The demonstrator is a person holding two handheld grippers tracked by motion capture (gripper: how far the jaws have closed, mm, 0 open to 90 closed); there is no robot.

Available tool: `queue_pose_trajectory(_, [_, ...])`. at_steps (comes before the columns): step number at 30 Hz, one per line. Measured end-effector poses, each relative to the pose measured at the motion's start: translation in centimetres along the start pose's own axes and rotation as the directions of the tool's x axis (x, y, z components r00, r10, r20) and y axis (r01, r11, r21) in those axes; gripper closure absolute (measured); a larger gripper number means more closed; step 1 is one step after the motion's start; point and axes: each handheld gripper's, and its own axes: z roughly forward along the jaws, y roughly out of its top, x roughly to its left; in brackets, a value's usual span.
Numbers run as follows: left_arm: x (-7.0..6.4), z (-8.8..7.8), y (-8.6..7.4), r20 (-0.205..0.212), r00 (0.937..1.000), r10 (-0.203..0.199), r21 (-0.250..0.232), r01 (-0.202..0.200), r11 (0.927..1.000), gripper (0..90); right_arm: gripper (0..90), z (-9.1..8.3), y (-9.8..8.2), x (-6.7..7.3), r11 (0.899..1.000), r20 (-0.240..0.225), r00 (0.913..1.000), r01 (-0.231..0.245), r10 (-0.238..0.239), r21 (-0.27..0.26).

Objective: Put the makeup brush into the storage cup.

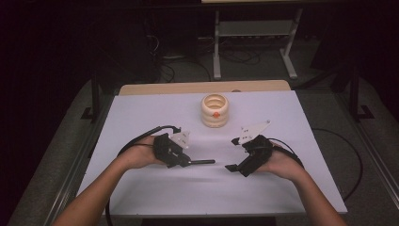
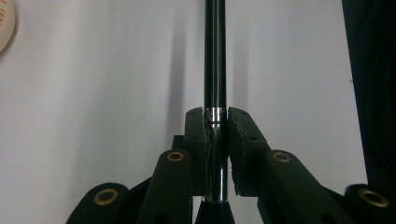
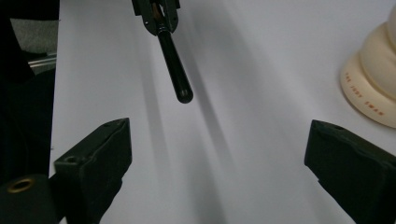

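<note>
A slim black pen (image 1: 203,162) lies level just above the white table (image 1: 141,108), and my left gripper (image 1: 188,162) is shut on its near end. In the left gripper view the pads clamp the pen (image 2: 215,56), which runs straight up away from the left gripper (image 2: 215,116). My right gripper (image 1: 233,154) stands open to the right of the pen tip, with nothing between its jaws. The right gripper view shows the right gripper (image 3: 217,135) spread wide, the pen (image 3: 175,65) pointing toward it from the left gripper (image 3: 155,11).
A cream ribbed ring-shaped holder (image 1: 215,110) with an orange mark stands at the table's back middle; its edge appears as the holder (image 3: 373,79) in the right gripper view. Cables trail from both grippers. Dark floor and a metal frame (image 1: 216,42) lie beyond the table.
</note>
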Motion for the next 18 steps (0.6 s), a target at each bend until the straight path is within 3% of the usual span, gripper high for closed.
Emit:
queue_pose_trajectory(5, [-0.2,0.3,0.7,0.007,0.9998,0.018,0.019,-0.018,0.9997,78.6,13.7,0.6,0.5,0.3,1.0,-0.039,0.9992,0.012,-0.011,0.027])
queue_pose_trajectory(7, [-0.2,0.4,1.0,0.01,0.9995,0.029,0.024,-0.03,0.9993,78.6,15.4,0.9,0.6,0.3,0.998,-0.046,0.9979,0.047,-0.045,0.04])
queue_pose_trajectory(9, [-0.2,0.5,1.3,0.013,0.9993,0.036,0.031,-0.037,0.9989,78.6,17.0,1.1,0.8,0.5,0.998,-0.057,0.9978,0.037,-0.034,0.045])
queue_pose_trajectory(10, [-0.2,0.6,1.4,0.016,0.999,0.04,0.035,-0.041,0.9985,78.6,18.1,1.2,0.8,0.4,0.997,-0.057,0.9968,0.059,-0.056,0.048])
queue_pose_trajectory(18, [-0.3,1.1,2.2,0.023,0.9983,0.053,0.049,-0.054,0.9974,78.6,26.7,2.1,1.3,0.7,0.995,-0.09,0.9938,0.072,-0.066,0.064])
